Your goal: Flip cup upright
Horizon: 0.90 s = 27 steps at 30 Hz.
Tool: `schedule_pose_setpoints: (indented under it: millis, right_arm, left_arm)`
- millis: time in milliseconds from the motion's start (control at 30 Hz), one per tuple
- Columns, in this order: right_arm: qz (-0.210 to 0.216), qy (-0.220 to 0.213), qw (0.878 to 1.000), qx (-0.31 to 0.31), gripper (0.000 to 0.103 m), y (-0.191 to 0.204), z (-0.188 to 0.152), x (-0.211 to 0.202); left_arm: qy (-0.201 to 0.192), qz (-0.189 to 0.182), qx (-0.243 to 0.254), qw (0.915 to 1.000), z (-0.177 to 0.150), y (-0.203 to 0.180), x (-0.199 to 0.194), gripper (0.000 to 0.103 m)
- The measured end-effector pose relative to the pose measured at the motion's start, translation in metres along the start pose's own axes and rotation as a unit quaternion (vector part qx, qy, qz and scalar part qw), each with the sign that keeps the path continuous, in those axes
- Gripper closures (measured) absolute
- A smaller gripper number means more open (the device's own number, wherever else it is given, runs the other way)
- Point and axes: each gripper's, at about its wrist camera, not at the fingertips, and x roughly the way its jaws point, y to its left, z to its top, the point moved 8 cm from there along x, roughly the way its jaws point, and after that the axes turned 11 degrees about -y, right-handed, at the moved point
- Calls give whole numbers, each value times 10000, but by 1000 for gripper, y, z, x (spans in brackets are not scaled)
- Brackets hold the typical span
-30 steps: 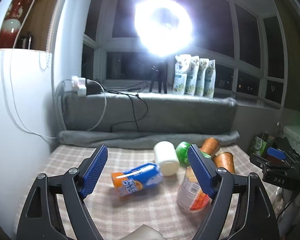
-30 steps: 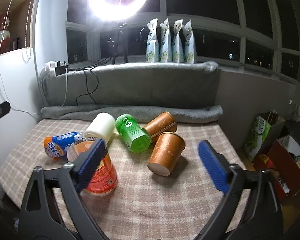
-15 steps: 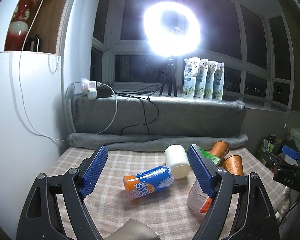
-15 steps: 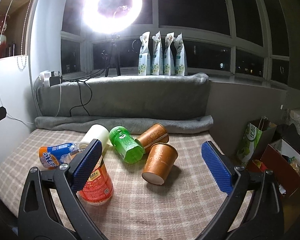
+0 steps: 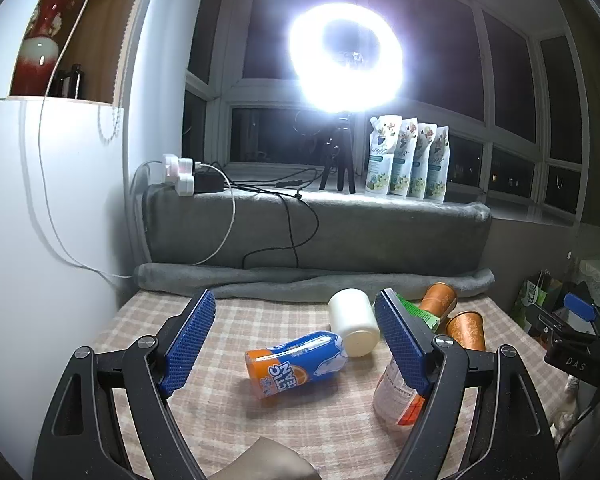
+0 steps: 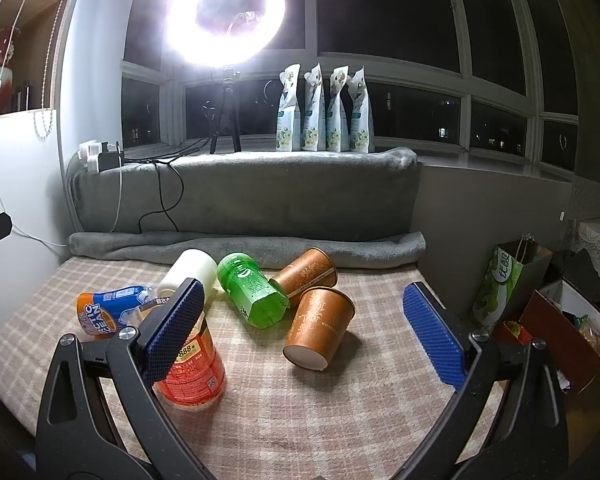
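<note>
Several cups lie on their sides on the checked tablecloth (image 6: 340,408): a blue-and-orange cup (image 6: 108,310) (image 5: 296,364), a white cup (image 6: 190,270) (image 5: 354,322), a green cup (image 6: 252,290), and two brown paper cups (image 6: 320,324) (image 6: 306,270). A red-orange cup (image 6: 192,372) (image 5: 396,396) stands with its mouth down. My right gripper (image 6: 304,332) is open and empty, held above the near brown cup. My left gripper (image 5: 296,344) is open and empty, above the blue-and-orange cup.
A grey blanket roll (image 6: 244,246) lines the table's back edge below a padded sill with pouches (image 6: 326,110), a ring light (image 6: 224,12) and cables. A white cabinet (image 5: 48,216) stands on the left. Bags and boxes (image 6: 552,312) stand on the floor at the right.
Both grippers have pulled back and risen a little, so the cups sit lower and smaller in view. Both stay open. No cup has moved.
</note>
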Motion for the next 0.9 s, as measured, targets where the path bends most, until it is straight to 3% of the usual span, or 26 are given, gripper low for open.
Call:
schedule_pose_setpoints:
  millis: [900]
  right_arm:
    - [-35, -40, 10000, 34, 2, -1, 1, 3]
  left_arm:
    - [40, 13, -35, 10000, -2, 0, 4, 21]
